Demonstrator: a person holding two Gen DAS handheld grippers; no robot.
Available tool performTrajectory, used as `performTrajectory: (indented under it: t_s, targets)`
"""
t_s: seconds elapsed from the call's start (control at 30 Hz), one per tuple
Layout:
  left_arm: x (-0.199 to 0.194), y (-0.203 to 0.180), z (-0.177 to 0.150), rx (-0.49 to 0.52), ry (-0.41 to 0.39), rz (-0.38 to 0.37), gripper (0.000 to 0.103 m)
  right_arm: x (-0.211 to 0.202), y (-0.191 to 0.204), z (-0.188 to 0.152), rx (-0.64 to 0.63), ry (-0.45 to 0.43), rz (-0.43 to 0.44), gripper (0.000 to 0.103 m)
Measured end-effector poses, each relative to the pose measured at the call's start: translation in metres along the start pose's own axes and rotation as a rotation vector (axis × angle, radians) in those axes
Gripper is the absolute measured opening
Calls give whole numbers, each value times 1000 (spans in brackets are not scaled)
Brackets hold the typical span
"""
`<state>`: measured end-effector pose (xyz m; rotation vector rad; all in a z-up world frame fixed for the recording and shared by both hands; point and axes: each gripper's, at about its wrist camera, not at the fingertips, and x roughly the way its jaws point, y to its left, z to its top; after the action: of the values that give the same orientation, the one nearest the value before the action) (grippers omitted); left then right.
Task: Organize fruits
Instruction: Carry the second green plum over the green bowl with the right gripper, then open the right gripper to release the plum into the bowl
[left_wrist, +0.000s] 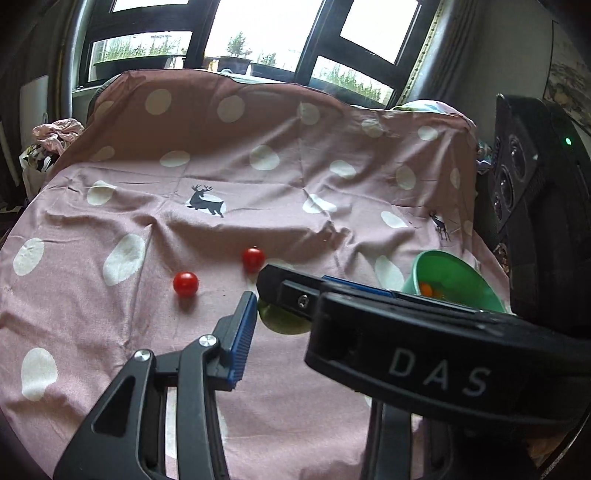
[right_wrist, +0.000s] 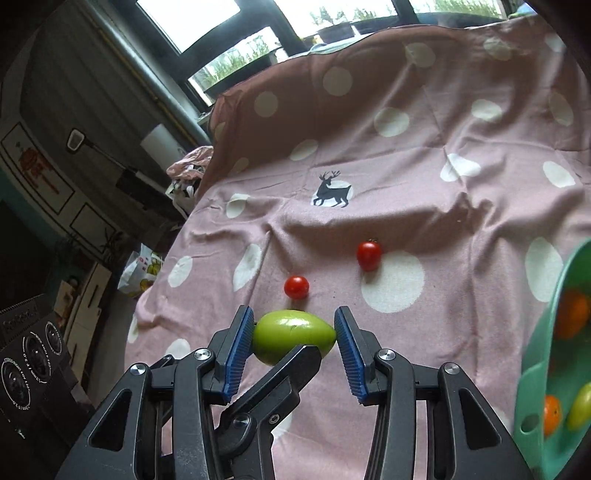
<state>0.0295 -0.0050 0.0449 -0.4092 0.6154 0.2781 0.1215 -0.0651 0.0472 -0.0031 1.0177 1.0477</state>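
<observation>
The right claw (right_wrist: 294, 341) is clamped end to end on a green tomato (right_wrist: 291, 338), its blue pads (right_wrist: 240, 345) pressing both tips, with the pink spotted bedsheet (right_wrist: 424, 166) below it. The left claw (left_wrist: 255, 295) reaches across in front; from the left wrist view I cannot tell whether it grips anything. Two red cherry tomatoes (right_wrist: 296, 287) and (right_wrist: 368, 254) lie on the sheet just beyond, apart from each other. The green bowl (right_wrist: 535, 369) at the right already holds orange and green fruit. The green tomato looks smooth, firm and light, likely slippery; holding it across its middle would probably be steadier than by the tapered ends.
</observation>
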Motion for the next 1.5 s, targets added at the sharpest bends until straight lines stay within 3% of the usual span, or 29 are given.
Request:
performTrajectory:
  t_s: [0.23,0.5,0.63,1.07,1.5]
  targets:
    - [-8,-49,-13,87,-19,-103,40,-53,-25,-23,60,-105,-69,48]
    - [-5,-104,-6,183,-82,-136,40,-99,-54,-20,52,-219,-90,48]
    - [10,-129,-6,214,-73,-171,40,-114,-78,-21,87,-245,-113,48]
    - [62,-184,-12,259,50,-264,40,-132,-155,-29,275,-223,-162,48]
    - [97,-191,-20,236,160,-268,40,-114,-187,-35,359,-146,-177,49]
